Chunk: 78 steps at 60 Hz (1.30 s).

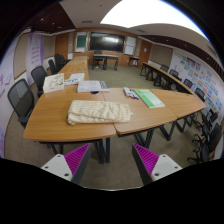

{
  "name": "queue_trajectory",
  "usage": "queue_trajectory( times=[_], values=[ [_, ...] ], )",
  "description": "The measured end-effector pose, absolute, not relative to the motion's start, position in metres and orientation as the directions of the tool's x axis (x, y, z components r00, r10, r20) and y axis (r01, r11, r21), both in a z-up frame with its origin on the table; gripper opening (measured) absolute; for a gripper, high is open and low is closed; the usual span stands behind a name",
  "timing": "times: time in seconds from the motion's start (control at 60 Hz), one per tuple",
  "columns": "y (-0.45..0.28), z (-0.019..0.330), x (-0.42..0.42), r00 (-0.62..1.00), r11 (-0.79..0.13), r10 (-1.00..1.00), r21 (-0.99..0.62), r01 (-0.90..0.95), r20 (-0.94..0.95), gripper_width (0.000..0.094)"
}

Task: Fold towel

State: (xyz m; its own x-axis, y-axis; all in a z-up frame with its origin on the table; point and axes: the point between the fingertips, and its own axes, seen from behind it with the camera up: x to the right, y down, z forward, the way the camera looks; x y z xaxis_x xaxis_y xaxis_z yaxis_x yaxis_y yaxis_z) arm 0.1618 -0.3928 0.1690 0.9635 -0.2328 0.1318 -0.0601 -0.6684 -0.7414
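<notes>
A cream towel [98,111] lies folded in a loose oblong on the near wooden table [60,122], close to its front edge. My gripper [112,160] hangs well back from the table, above the carpet, with the towel far beyond the fingers. The fingers are open and wide apart, with nothing between them. The left pad [78,157] and the right pad [148,160] show purple at either side.
Papers [88,86], a green booklet [151,98] and a small dark item [129,93] lie farther back on the tables. Chairs [19,97] stand at the left and right sides. More tables run to a board [104,42] at the far wall. Carpet lies under the gripper.
</notes>
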Motion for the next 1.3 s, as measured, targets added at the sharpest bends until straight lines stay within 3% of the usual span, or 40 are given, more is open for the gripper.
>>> queue_trajectory(
  times=[0.233,0.533,0.6,0.667,0.767,0.817,0.95,1.167,1.3],
  values=[
    [-0.263,0.114,0.059,0.987,-0.663,-0.119,-0.748,0.005,0.112,0.0855],
    [-0.089,0.034,0.019,0.987,-0.678,-0.075,-0.733,0.052,0.139,0.0843],
    [-0.068,0.011,0.016,0.985,-0.696,-0.056,-0.714,0.078,0.162,0.0760],
    [-0.058,-0.006,0.012,0.985,-0.719,-0.028,-0.688,0.099,0.171,0.0563],
    [-0.050,-0.003,0.025,0.971,-0.711,-0.043,-0.690,0.136,0.236,0.0175],
    [-0.050,-0.003,0.028,0.971,-0.708,-0.050,-0.694,0.130,0.233,0.0100],
    [-0.052,0.016,0.015,0.992,-0.705,-0.035,-0.706,0.064,0.124,0.0059],
    [-0.043,0.142,0.009,0.988,-0.552,0.000,-0.824,-0.131,-0.157,0.0060],
    [-0.051,0.141,0.103,0.971,-0.536,-0.128,-0.809,-0.240,-0.203,0.0060]
  ],
)
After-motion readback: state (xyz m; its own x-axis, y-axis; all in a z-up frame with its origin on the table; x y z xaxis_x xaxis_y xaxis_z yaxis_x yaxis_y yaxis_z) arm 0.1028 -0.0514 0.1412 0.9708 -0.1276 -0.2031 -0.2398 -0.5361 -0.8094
